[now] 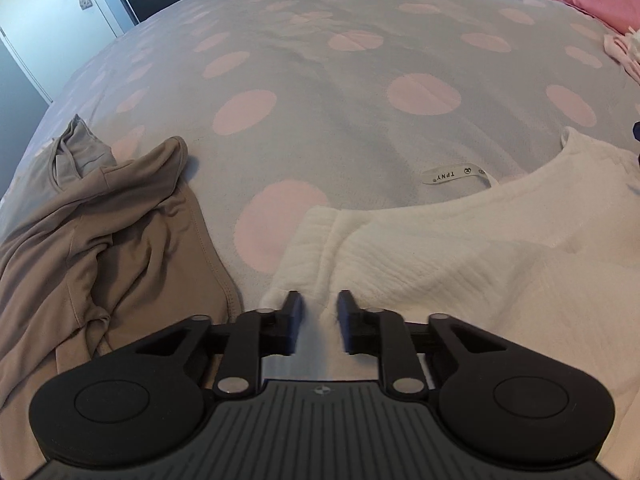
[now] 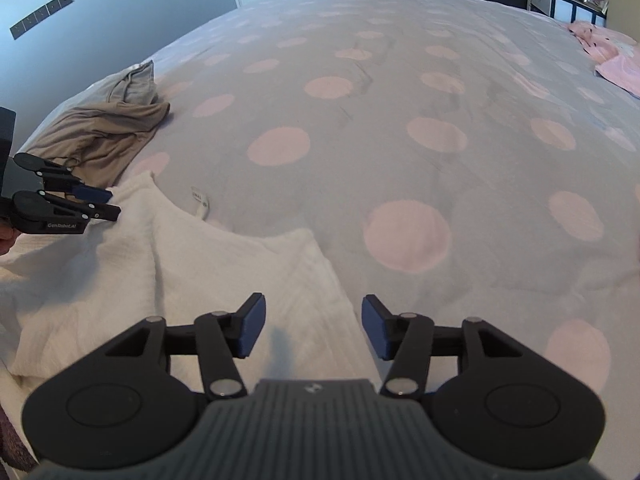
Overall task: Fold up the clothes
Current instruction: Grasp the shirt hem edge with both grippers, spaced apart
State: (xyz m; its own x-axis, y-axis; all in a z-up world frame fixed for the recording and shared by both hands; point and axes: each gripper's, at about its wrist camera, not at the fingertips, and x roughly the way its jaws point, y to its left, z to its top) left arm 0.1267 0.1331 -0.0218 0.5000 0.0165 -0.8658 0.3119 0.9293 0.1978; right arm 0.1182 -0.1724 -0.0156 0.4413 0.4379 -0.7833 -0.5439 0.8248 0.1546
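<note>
My left gripper sits low at the near left corner of the white top, fingers drawn close with a fold of its fabric between them; whether the pads press it I cannot tell. My right gripper hovers over the top's near right edge, fingers apart, nothing between them. The top lies spread on the dotted bedcover, neck label on the far side. A crumpled tan garment lies to its left, apart.
</note>
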